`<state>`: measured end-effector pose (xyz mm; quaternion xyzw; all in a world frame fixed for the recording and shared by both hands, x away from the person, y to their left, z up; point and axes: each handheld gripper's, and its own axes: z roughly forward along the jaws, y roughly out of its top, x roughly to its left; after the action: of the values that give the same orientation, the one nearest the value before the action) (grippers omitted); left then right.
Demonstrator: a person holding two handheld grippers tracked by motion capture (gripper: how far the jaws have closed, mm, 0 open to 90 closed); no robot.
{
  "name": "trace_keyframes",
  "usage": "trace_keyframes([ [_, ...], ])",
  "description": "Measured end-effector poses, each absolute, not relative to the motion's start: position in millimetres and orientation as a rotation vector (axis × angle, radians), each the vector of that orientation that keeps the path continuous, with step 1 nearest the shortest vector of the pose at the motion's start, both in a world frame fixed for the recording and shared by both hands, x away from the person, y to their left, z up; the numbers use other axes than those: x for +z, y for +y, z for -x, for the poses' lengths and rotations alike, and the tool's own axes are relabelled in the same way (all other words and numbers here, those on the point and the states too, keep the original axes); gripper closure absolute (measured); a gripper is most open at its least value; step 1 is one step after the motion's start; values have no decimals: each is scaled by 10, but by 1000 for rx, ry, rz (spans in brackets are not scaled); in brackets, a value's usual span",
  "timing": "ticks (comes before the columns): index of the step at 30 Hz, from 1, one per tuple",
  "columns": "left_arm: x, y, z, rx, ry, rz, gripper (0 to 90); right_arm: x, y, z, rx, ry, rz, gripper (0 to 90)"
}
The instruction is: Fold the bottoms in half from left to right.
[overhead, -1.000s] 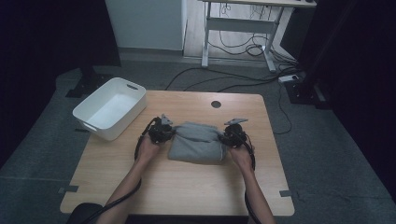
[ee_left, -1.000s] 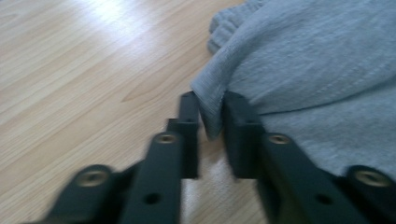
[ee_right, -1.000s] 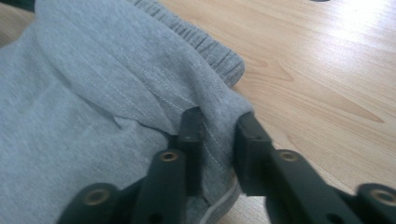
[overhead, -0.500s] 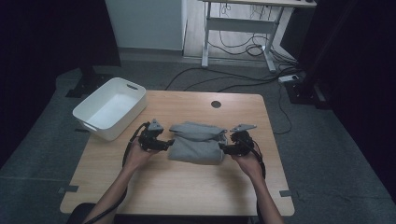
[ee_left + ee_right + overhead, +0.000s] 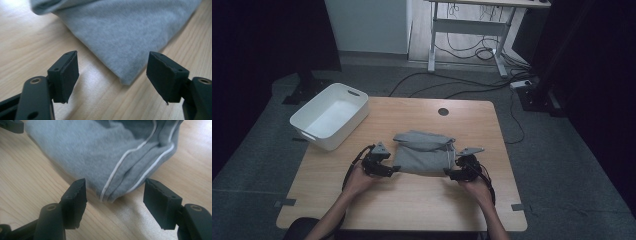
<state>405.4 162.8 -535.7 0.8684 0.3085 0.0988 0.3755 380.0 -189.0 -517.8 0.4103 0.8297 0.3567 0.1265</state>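
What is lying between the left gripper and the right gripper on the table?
The folded grey garment lies between the left gripper and right gripper in the high view, a near corner before each.

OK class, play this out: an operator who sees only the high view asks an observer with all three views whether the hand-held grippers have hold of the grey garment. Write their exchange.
Observer: No. The left hand-held gripper is open. A folded corner of the grey garment lies between its jaws, untouched. The jaws have just been closing slightly.
Operator: And the right one?
Observer: The right hand-held gripper is open too, its jaws also just closing a little. Its pads flank another corner without pressing on it.
Operator: Anything special about that corner?
Observer: White piping runs along its seams down to the tip.
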Motion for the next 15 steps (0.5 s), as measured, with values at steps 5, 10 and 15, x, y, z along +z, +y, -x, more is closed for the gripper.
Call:
trace_keyframes([
  [5,-5402,1589,-4030,263,772,-2263,410,-5240,-1885,-3801,1059,2429,-1197,470],
  [10,-5408,1565,-4010,235,751,-2273,618,-5252,-1862,-3789,1068,2452,-1170,607],
  [15,-5405,1541,-3986,231,737,-2283,783,-5250,-1817,-3771,1050,2465,-1146,697],
])
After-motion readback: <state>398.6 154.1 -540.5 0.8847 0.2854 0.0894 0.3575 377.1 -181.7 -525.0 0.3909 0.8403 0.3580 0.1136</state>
